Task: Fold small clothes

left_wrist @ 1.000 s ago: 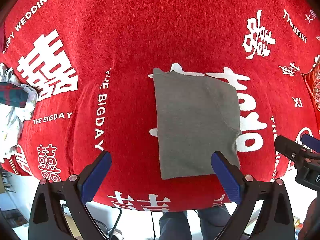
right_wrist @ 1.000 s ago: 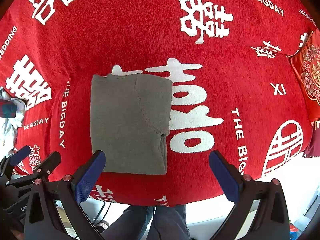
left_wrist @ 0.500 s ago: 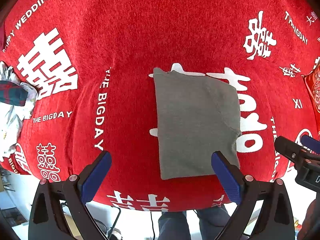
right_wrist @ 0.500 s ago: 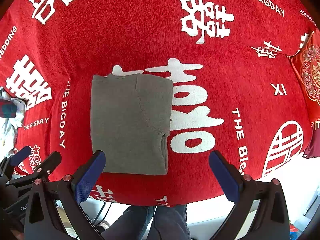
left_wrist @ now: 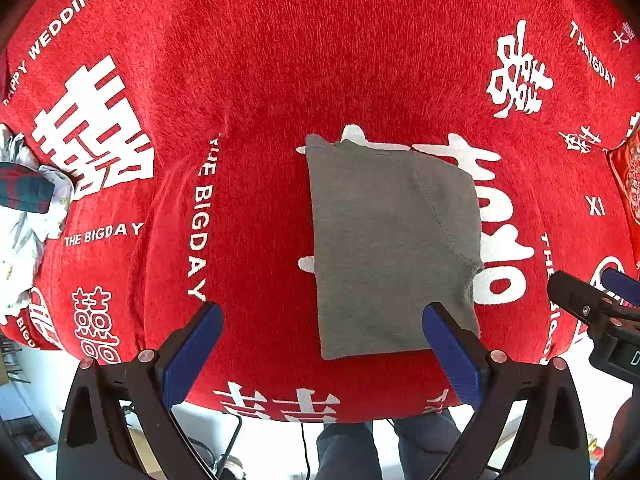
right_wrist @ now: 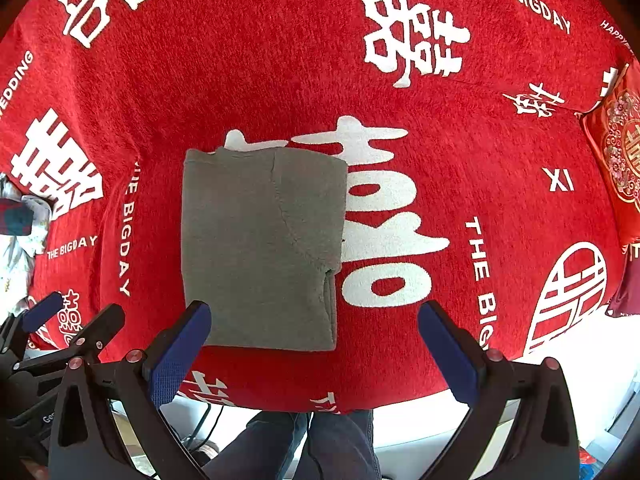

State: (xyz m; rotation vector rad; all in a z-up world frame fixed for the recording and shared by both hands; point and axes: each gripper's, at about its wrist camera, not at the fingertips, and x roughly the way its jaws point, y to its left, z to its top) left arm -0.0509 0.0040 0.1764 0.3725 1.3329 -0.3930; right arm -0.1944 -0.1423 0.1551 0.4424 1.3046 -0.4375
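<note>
The right gripper hangs wide apart and empty at the bottom of the frame. Left of centre, a folded grey garment lies flat on the red cloth (white wedding lettering all over). The left gripper pokes in lower left.

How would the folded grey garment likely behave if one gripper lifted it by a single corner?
The grey garment is soft knit lying flat in stacked layers, so it would probably droop and come unfolded. It looks thin, so likely light. The red cloth under it is fuzzy, so a push may bunch it rather than slide it. Both grippers, left and right, are open.
</note>
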